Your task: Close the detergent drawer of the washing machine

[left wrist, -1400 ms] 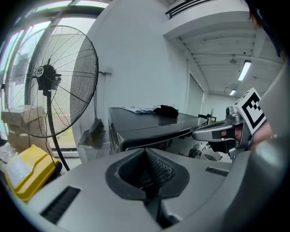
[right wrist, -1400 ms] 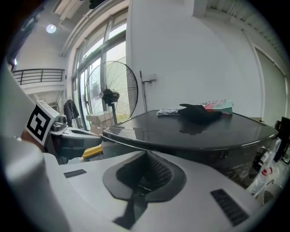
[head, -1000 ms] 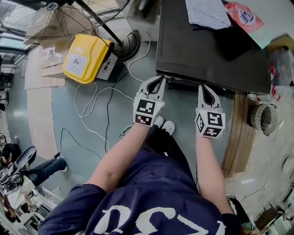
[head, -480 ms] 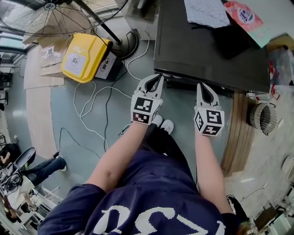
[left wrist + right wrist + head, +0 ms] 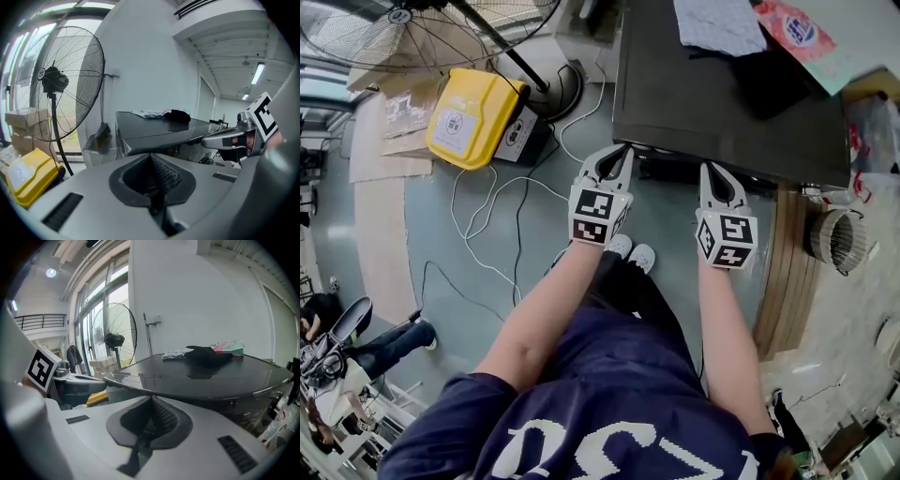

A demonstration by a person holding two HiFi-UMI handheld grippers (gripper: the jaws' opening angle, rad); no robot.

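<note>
The washing machine [image 5: 722,103] is a dark grey box seen from above at the top of the head view. A dark strip of its front [image 5: 670,169] shows under the front edge; I cannot make out the detergent drawer there. My left gripper [image 5: 623,150] is shut and empty, with its tips at the machine's front left corner. My right gripper [image 5: 710,169] is also shut and empty, its tips just short of the front edge. The left gripper view shows the closed jaws [image 5: 151,157] facing the machine's corner [image 5: 154,126]. In the right gripper view the lid [image 5: 211,376] fills the space ahead.
On the lid lie a pale cloth [image 5: 717,23], a black item [image 5: 778,84] and a pink packet [image 5: 797,28]. A yellow case [image 5: 473,117], a standing fan [image 5: 422,28] and loose cables [image 5: 487,216] are on the floor to the left. A wire basket [image 5: 839,242] stands on the right.
My left gripper has edged slightly toward the machine. The right gripper has not visibly moved, and both stay shut.
</note>
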